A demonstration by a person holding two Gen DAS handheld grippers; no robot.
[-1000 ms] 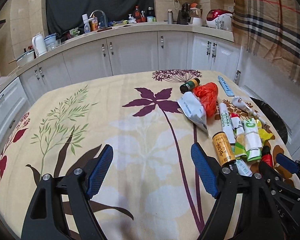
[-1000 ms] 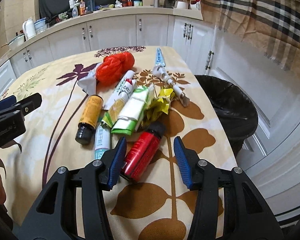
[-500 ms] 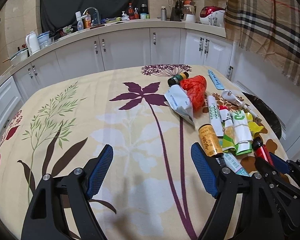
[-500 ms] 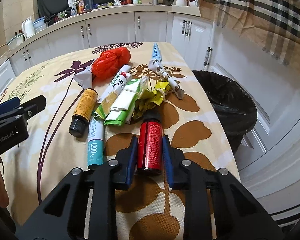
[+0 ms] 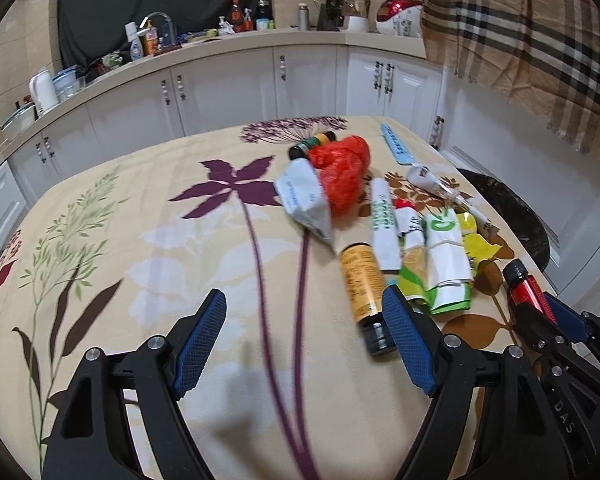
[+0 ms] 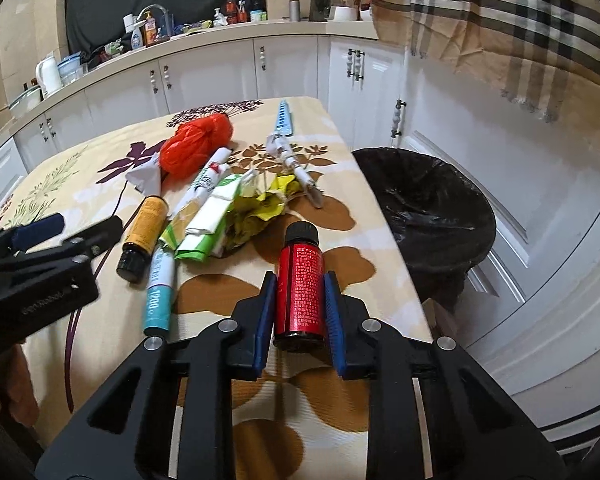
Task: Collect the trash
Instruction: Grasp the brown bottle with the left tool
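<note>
My right gripper (image 6: 300,292) is shut on a red bottle (image 6: 302,284) with a black cap and holds it above the table's right part. The same bottle shows in the left wrist view (image 5: 526,290). A black-lined trash bin (image 6: 432,208) stands on the floor right of the table. Trash lies on the table: an orange bottle (image 6: 144,236), a red plastic bag (image 6: 196,144), green and white packets (image 6: 210,220), a yellow wrapper (image 6: 264,204), a teal tube (image 6: 160,292). My left gripper (image 5: 304,320) is open and empty above the table, left of the orange bottle (image 5: 362,284).
The table has a floral cloth (image 5: 140,240). White cabinets (image 6: 220,76) and a cluttered counter run behind it. A plaid curtain (image 6: 500,28) hangs at the right. A blue strip (image 6: 283,118) and a white tube (image 6: 296,164) lie near the table's far right edge.
My right gripper closed on the red bottle and lifted it off the table. My left gripper shifted left and back, staying open.
</note>
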